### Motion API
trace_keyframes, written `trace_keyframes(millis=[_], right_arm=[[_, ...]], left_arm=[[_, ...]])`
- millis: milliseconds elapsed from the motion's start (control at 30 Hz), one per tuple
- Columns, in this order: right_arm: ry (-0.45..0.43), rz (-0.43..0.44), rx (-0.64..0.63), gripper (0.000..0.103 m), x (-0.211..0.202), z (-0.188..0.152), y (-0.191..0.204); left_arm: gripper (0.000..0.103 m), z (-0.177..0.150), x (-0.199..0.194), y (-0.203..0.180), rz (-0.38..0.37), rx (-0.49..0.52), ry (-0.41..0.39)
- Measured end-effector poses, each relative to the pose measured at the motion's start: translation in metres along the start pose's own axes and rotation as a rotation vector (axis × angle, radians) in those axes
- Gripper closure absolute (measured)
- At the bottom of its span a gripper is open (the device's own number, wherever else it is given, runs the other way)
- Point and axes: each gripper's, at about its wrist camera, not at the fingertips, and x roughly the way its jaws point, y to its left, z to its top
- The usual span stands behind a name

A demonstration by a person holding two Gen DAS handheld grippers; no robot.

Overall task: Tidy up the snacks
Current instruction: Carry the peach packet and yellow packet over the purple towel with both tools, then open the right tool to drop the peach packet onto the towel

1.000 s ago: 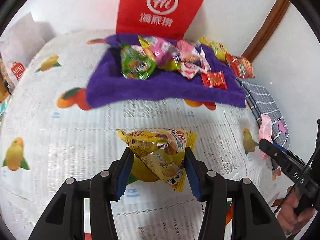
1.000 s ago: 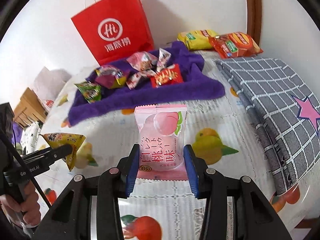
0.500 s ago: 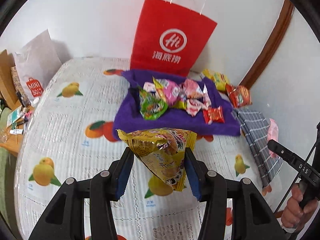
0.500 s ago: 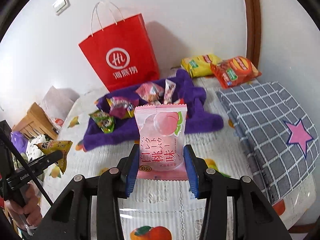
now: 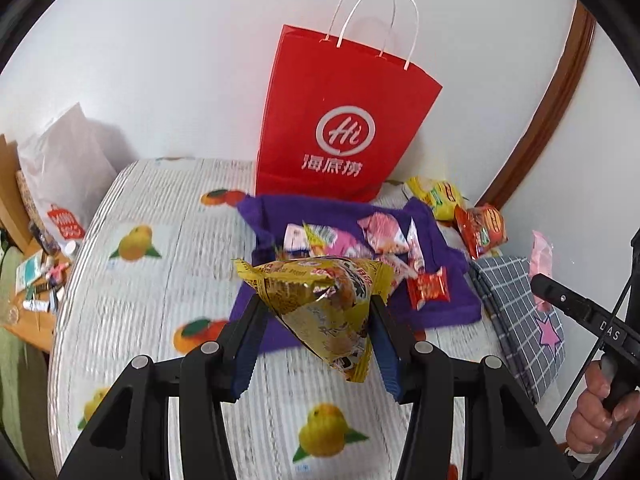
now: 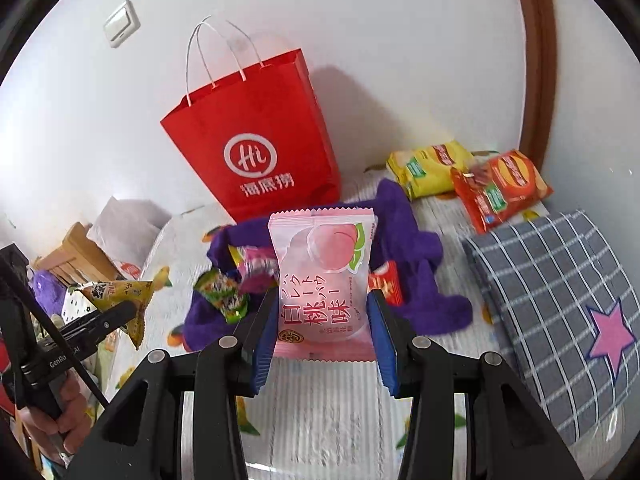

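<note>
Left wrist view: left gripper (image 5: 318, 326) clenched on crinkled yellow foil snack packet (image 5: 324, 312), centre frame, long axis running down to its tapered tip. Upright red paper carrier bag (image 5: 340, 128) above, beyond purple towel (image 5: 436, 300) strewn with loose snacks. Right wrist view: right gripper (image 6: 322, 328) grasping flat pink peach-print sachet (image 6: 324, 280), long axis vertical, centre frame. Same bag up and left past towel; mouth high, handles over it, likely the obstacle.
</note>
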Motion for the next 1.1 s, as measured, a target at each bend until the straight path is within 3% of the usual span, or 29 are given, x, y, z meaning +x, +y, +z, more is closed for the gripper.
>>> trace_keyframes(millis=[600,767,1100], right_arm=[[0.034,0.063,0.034,0.060,0.062,0.058,0.002],[0.033,0.075,0.043,0.059,0.079,0.070,0.002],[0.052,0.087,0.027,0.059,0.108,0.075,0.011]], left_arm=[[0.055,0.067,0.049,-0.020,-0.028,0.002,-0.036],[0.055,0.067,0.068,-0.017,0.001,0.003,-0.029],[0.054,0.069,0.086,-0.005,-0.009,-0.013,-0.001]])
